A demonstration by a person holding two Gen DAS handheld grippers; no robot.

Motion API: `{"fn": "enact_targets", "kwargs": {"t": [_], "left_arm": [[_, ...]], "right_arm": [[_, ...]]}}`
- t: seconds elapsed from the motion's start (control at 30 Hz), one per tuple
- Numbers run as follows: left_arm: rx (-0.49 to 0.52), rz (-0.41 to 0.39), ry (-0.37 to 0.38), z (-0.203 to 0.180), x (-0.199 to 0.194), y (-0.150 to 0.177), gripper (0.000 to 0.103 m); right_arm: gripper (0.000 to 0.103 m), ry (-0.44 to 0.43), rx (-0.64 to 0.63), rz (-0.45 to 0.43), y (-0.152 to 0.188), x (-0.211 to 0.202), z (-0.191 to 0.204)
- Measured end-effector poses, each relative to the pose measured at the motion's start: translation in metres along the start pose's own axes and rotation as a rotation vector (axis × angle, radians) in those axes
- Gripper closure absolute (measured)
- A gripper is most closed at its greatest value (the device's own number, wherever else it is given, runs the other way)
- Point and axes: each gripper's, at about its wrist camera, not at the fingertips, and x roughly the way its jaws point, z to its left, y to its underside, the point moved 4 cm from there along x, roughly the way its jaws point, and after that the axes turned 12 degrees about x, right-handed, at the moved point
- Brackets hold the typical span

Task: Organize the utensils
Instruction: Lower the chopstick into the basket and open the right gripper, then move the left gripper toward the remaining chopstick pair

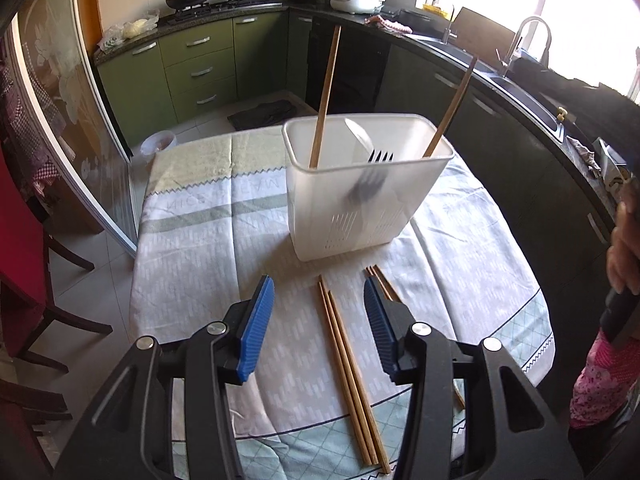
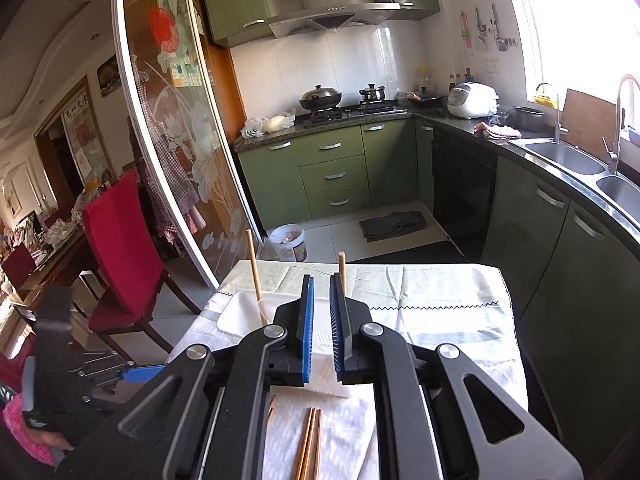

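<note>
A white plastic utensil holder (image 1: 360, 200) stands upright on the table. Two wooden chopsticks (image 1: 326, 96) lean in it, and a dark fork (image 1: 370, 180) is blurred at its rim, tines up. My left gripper (image 1: 318, 316) is open and empty, low over the cloth, with a bundle of chopsticks (image 1: 348, 372) lying between its fingers. More chopsticks (image 1: 382, 280) lie by its right finger. My right gripper (image 2: 322, 320) hovers above the holder (image 2: 240, 312), jaws slightly apart, nothing between them. Chopsticks (image 2: 308, 444) lie below it.
The small table wears a pale patterned cloth (image 1: 200, 240). A red chair (image 2: 120, 248) stands to the left by a glass sliding door (image 2: 180, 140). Green kitchen cabinets (image 2: 332, 176) and a sink counter (image 2: 560, 156) lie beyond. A bin (image 2: 288, 242) stands on the floor.
</note>
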Motion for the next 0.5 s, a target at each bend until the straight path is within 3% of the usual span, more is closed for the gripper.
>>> {"fn": "enact_targets", "kwargs": {"t": [0.07, 0.23, 0.5], "left_arm": [[-0.007, 0.065, 0.022, -0.003, 0.017, 0.011, 0.058], [-0.059, 0.227, 0.118, -0.011, 0.064, 0.039, 0.062], [-0.042, 0.308, 0.078, -0.020, 0.096, 0.051, 0.065]], "right_arm": [[0.084, -0.009, 0.000, 0.001, 0.012, -0.018, -0.006], [0.084, -0.004, 0.032, 0.036, 0.051, -0.050, -0.032], [0.084, 0.020, 0.172, 0.104, 0.109, -0.072, -0.098]]}}
